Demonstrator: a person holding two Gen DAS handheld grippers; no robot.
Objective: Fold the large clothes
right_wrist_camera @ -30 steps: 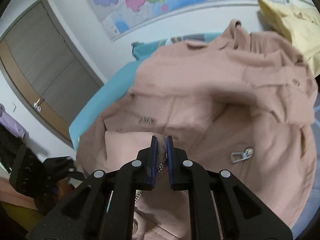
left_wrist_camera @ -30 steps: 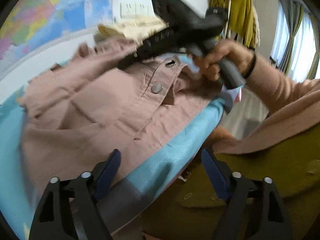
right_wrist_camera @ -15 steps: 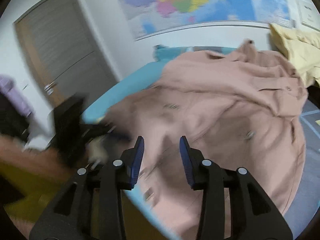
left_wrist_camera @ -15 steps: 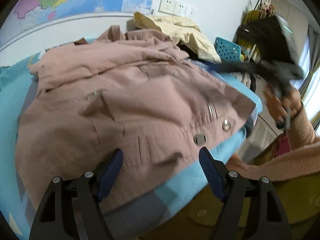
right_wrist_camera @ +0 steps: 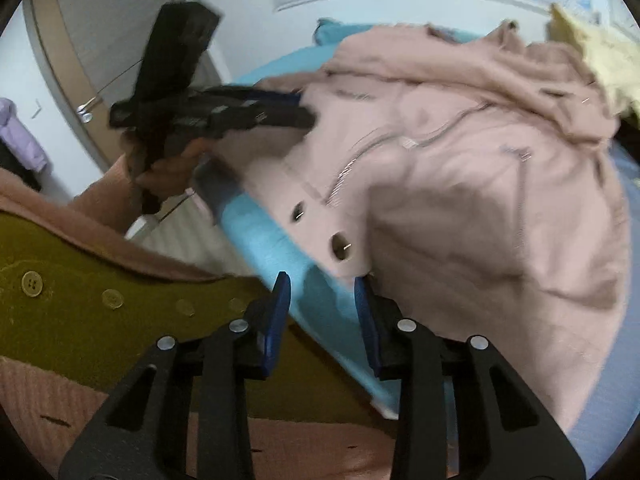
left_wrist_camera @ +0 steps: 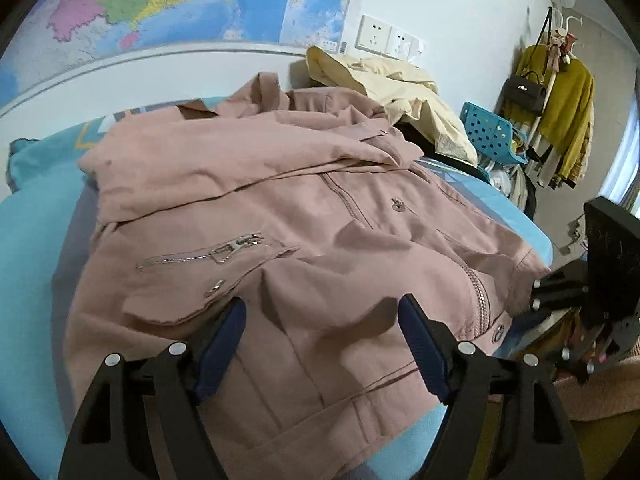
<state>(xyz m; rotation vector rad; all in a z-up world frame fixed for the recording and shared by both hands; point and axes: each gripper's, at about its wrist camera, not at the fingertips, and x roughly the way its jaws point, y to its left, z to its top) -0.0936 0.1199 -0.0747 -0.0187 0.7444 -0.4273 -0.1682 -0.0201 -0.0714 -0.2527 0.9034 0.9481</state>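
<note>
Left wrist view: a dusty-pink zip-front jacket of soft woven cloth [left_wrist_camera: 288, 240] is seen spread, rumpled, over a bed covered in a turquoise sheet [left_wrist_camera: 28, 248], its collar toward the far wall and its hem toward the near edge. A pale yellow crumpled garment [left_wrist_camera: 400, 92] lies just beyond the far right shoulder. The left gripper [left_wrist_camera: 320, 344] is held above the near hem with its blue-padded jaws spread wide; nothing is pinched between them.

From the right wrist view, the right gripper [right_wrist_camera: 322, 312] is seen at the near corner of the jacket, where a snap-fastened hem tab [right_wrist_camera: 340, 246] overhangs the sheet. Its jaws are partly apart and closing, and only the sheet's edge shows in the gap; the right-hand pad lies just beside the cloth corner, but no pinch on it can be made out. The picture is smeared by motion. The person's hand [right_wrist_camera: 172, 172] on the left tool's handle is visible at the far left.

The step in hand is judged to be the taking of the hem corners ahead of a first fold; no fold appears made yet. For the next move, each pair of jaws would need to be lowered onto a hem corner and pressed together on both layers, so that the heavy zipped front is not left dragging.
</note>
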